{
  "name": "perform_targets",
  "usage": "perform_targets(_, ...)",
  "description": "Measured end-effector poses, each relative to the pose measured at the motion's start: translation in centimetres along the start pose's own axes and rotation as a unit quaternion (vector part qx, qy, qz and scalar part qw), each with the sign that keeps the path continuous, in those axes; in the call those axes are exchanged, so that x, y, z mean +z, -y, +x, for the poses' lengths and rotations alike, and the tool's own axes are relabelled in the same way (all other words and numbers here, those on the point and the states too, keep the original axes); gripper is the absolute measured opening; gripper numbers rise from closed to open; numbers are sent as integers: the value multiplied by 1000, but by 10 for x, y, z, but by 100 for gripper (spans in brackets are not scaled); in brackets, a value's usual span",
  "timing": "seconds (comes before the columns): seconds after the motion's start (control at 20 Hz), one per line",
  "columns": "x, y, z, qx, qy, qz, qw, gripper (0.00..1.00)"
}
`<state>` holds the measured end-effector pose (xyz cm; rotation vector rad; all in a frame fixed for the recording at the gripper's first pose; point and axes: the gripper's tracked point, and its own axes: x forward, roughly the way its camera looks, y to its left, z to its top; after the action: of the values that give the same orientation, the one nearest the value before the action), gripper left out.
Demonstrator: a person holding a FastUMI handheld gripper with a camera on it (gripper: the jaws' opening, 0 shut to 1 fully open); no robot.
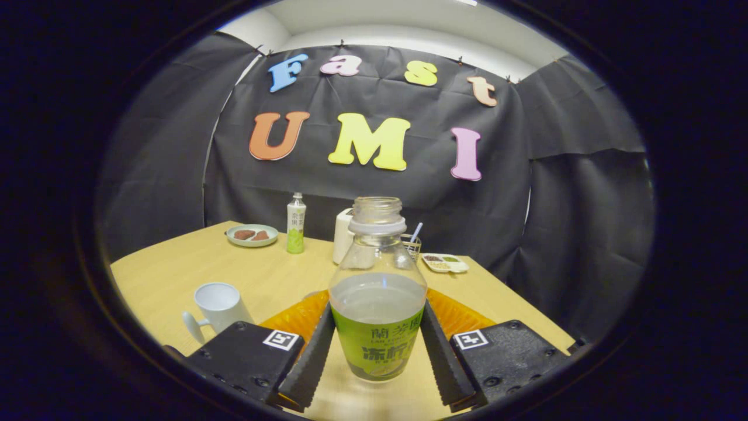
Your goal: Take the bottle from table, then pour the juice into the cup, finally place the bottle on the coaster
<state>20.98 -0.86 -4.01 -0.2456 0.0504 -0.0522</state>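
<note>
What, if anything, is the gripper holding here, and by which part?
The gripper holds the open bottle by its lower body, one finger pressed against each side of the green label, with the bottle upright.

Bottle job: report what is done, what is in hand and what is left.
Done: the claw has closed in on the uncapped bottle; both fingers lie against its sides, so the grasp looks made. In hand: the bottle sits upright, juice inside; whether it is off the table is unclear. Left: pouring into the white cup, which looks empty, then setting the bottle on the orange coaster behind it.
</note>
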Motion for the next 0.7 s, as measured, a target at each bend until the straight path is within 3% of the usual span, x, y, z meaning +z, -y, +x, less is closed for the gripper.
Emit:
perform_targets(0.35, 12, 19, -7, -49, -19, -101, 993, 82)
perform_targets(0.7, 43, 23, -20, -91, -9, -213, 973, 82)
